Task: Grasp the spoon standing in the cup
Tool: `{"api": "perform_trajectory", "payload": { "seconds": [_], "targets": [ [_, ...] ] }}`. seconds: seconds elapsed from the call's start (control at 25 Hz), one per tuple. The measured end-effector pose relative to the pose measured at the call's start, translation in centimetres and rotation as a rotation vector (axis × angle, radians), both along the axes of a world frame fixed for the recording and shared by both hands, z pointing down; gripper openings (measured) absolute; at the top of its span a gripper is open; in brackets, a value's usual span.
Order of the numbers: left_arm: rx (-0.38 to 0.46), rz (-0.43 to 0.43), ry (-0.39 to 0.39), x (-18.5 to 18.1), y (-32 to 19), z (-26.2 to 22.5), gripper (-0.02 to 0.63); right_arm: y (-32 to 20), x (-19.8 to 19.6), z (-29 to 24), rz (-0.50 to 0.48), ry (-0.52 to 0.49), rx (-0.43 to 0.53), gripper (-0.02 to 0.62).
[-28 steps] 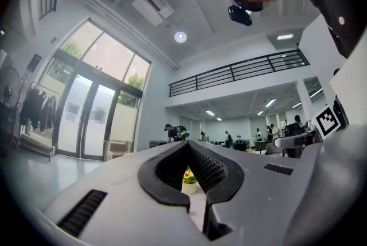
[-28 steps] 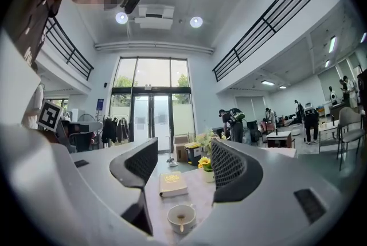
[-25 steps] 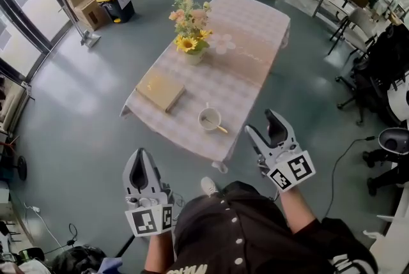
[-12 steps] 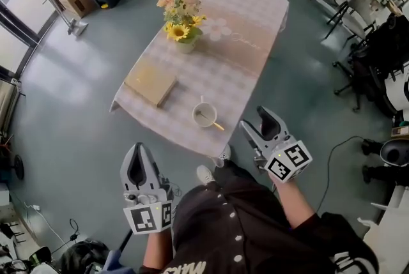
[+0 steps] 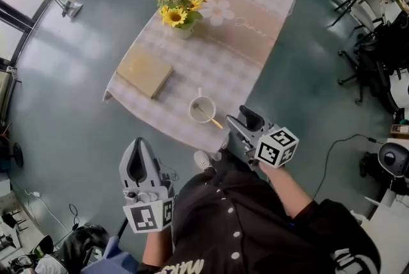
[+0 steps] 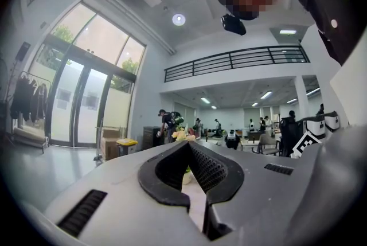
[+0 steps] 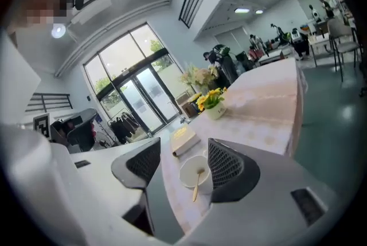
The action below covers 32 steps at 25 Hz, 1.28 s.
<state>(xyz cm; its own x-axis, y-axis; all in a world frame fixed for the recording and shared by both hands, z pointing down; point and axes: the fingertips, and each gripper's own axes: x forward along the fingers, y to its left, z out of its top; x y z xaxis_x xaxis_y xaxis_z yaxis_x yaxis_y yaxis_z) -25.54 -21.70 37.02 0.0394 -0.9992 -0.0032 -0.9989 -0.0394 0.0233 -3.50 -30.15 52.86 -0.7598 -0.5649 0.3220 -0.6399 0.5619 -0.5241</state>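
Right gripper (image 7: 183, 147): jaws apart, have just been closing slightly, nothing gripped. White cup (image 7: 192, 169) sits in the gap ahead, pads clear of it. Spoon (image 7: 197, 184) leans over its near rim. Beyond, on the checked table (image 7: 264, 107): book (image 7: 184, 140), flower vase (image 7: 211, 104).

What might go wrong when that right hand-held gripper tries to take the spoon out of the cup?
The right hand-held gripper is open, its jaws just closing slightly with nothing between them. The thin spoon leans on the rim of the cup, so the wide jaws may miss it or pinch the rim. The cup sits near the table edge; a knock might tip it or push it off.
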Motion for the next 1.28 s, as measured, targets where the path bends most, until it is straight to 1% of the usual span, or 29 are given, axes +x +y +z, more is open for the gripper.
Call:
{"api": "perform_trajectory", "payload": {
  "seconds": [0.12, 0.4, 0.56, 0.72, 0.8, 0.88, 1.12, 1.28],
  "targets": [
    [-0.023, 0.001, -0.004, 0.2, -0.6, 0.8, 0.017, 0.2, -1.0, 3.1, -0.025, -0.008, -0.098, 0.242],
    [-0.082, 0.001, 0.004, 0.6, -1.1, 2.9, 0.017, 0.7, -2.3, 8.0, -0.033, -0.025, -0.272, 0.231],
    [-0.107, 0.004, 0.021, 0.7, -1.5, 3.7, 0.017, 1.1, -2.6, 10.8, -0.006, -0.065, -0.393, 0.213],
    [-0.127, 0.001, 0.023, 0.7, -1.8, 4.4, 0.018, 1.7, -3.1, 12.5, 0.005, -0.122, -0.508, 0.21],
    [-0.136, -0.004, 0.02, 0.6, -1.9, 4.8, 0.017, 2.0, -3.5, 12.9, -0.004, -0.142, -0.542, 0.204],
    [-0.144, -0.011, 0.018, 0.6, -1.8, 5.0, 0.018, 2.2, -3.9, 13.2, -0.015, -0.157, -0.57, 0.175],
    [-0.162, -0.021, 0.015, 0.7, -1.8, 5.4, 0.017, 2.5, -4.5, 13.6, -0.034, -0.165, -0.61, 0.133],
    [-0.167, -0.027, 0.016, 0.6, -1.7, 5.6, 0.017, 2.4, -4.6, 13.9, -0.015, -0.183, -0.648, 0.075]
  ]
}}
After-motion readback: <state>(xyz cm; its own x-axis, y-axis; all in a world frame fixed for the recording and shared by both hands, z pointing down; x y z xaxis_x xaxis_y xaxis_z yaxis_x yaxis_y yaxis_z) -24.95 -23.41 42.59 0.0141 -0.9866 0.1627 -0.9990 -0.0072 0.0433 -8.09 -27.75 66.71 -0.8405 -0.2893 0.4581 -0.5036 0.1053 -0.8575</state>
